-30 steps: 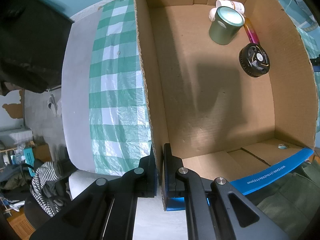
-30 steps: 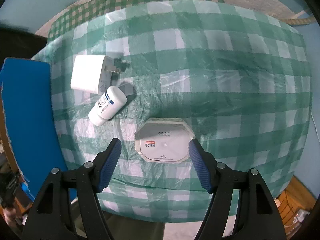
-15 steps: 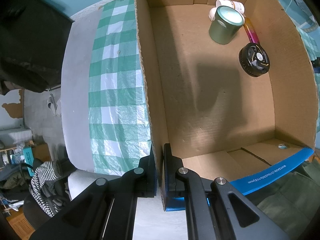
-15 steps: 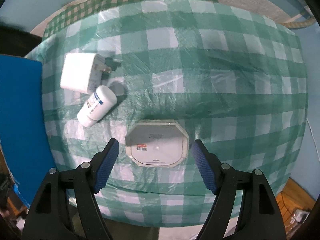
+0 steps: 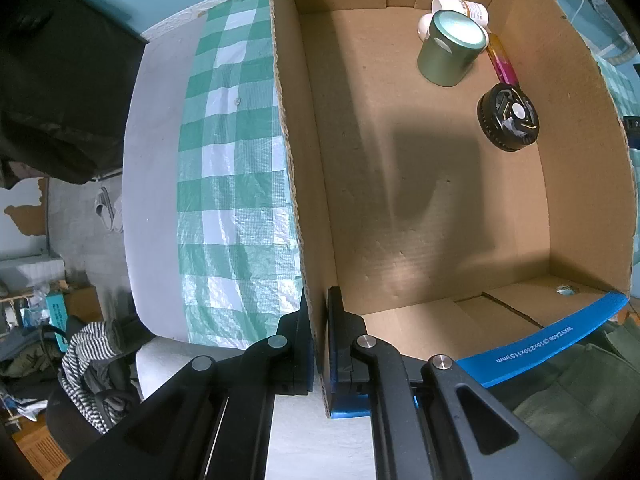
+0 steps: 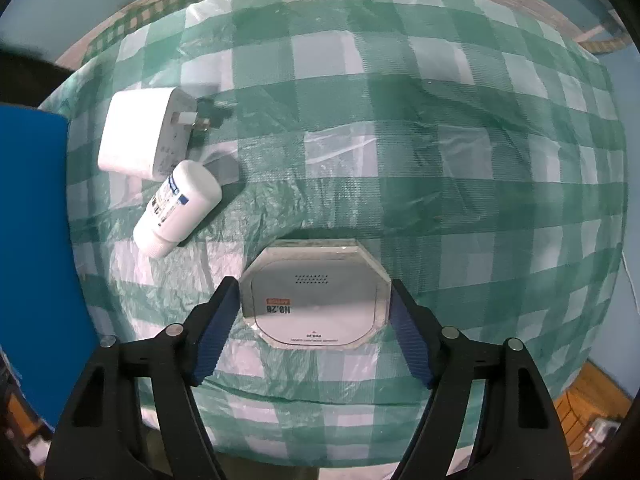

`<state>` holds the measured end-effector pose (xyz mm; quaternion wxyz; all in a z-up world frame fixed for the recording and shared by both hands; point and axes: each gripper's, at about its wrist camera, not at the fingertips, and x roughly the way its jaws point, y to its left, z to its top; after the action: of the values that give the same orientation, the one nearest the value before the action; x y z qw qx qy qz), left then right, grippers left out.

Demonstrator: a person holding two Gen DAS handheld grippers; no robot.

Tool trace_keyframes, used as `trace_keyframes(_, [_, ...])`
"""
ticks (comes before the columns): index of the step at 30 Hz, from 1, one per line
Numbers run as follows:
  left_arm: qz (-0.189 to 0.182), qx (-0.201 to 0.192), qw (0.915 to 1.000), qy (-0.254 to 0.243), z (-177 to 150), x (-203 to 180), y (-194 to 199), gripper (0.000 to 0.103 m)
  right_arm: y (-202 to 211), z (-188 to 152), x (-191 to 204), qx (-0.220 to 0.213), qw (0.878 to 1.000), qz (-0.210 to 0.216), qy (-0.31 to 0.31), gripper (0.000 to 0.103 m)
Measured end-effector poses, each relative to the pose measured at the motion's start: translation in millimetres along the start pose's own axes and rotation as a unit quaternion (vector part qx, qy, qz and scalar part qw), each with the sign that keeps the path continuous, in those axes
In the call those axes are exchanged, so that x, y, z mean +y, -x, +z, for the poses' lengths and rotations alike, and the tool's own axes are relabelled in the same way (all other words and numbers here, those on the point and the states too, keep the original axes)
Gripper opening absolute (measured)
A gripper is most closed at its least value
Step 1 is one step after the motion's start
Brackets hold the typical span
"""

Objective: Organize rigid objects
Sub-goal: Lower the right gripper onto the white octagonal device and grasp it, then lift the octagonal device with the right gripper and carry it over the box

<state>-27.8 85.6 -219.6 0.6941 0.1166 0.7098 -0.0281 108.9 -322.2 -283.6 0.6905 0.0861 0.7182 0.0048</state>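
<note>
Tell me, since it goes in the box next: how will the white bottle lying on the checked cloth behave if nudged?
The white bottle lies on its side and looks round, so it will likely roll. It leans against the white charger, which may block it that way. Probably light plastic.

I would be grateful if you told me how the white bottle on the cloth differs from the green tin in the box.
The white bottle lies on its side on the checked cloth; the green tin stands upright inside the cardboard box. The bottle is slim and labelled in blue; the tin is squat and plain. Both are round containers.
</note>
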Motion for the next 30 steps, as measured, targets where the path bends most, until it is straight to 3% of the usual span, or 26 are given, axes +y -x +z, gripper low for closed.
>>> trace_keyframes(10, [0.0,-0.001,1.0,0.001,1,0,0,0.005,-2,-5,17,0.004,1.0,-0.011,0.014,0.071])
trace_keyframes(30, [-0.002,-0.002,1.0,0.003,1,-1,0,0.005,55,-24,46,-0.018,0.998,0.005,0.059,0.071])
